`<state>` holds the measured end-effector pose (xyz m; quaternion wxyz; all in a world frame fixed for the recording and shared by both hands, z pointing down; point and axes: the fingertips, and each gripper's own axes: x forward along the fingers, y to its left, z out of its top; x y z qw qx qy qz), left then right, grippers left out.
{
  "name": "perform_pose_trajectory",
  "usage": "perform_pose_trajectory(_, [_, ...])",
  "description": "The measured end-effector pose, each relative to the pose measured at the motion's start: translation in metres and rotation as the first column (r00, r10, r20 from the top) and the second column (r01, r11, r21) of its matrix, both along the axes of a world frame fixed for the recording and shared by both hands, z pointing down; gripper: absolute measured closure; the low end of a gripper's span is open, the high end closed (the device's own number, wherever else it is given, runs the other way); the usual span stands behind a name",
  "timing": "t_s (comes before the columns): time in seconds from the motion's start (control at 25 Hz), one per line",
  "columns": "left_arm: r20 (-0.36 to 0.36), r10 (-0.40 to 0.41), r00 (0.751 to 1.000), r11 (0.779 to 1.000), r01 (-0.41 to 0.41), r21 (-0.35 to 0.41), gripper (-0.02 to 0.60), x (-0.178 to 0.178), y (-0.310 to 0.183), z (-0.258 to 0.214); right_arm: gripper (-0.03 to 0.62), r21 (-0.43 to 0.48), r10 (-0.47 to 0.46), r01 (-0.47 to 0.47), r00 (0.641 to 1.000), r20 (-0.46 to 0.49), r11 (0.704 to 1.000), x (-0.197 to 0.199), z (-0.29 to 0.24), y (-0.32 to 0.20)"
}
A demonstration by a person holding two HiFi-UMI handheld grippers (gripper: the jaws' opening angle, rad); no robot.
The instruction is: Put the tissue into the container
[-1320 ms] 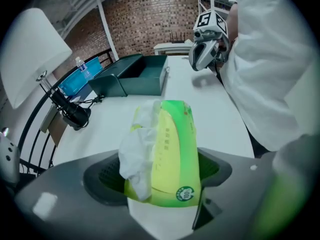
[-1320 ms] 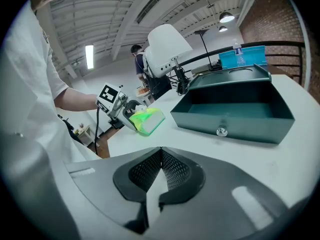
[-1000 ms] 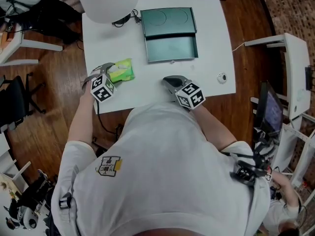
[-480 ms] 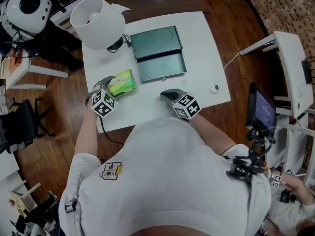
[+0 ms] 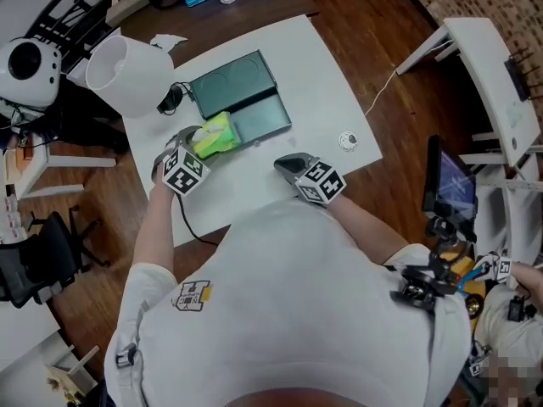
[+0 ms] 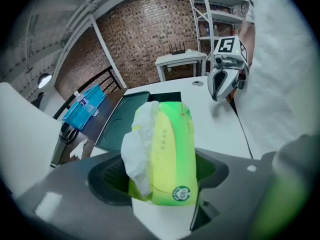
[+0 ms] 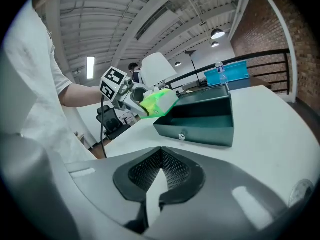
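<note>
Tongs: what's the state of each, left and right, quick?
Left tongs: closed on the tissue.
Right tongs: closed, empty.

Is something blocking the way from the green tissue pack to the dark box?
Nothing visible does. The tissue pack, gripped in the left gripper jaws, is at the edge of the container, whose open tray looks bare. The right gripper sits apart, nearer the person.
</note>
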<state>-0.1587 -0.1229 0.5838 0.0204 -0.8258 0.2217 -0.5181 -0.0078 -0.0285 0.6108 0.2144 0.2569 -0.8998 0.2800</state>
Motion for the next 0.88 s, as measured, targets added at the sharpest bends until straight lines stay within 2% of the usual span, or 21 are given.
perform_pose_trajectory(0.24, [0.042,0.026,0.999,0.999,-0.025,-0.029,0.235,0.038,-0.018,0.008,0.594,0.005,0.079,-0.079,0.997,0.018,0.997,0.029,0.0,-0.002])
perform_pose_trajectory(0.56, [0.085,0.056,0.995,0.992,-0.045,-0.12,0.235,0.078,-0.032,0.029,0.594,-0.005,0.141,-0.141,0.989,0.035,0.99,0.061,-0.003,-0.004])
perform_pose_trajectory(0.88, [0.143,0.071,0.987,0.987,-0.049,-0.155,0.235,0.081,-0.042,0.054,0.594,-0.005,0.147,-0.147,0.989,0.035,0.989,0.064,-0.001,-0.007])
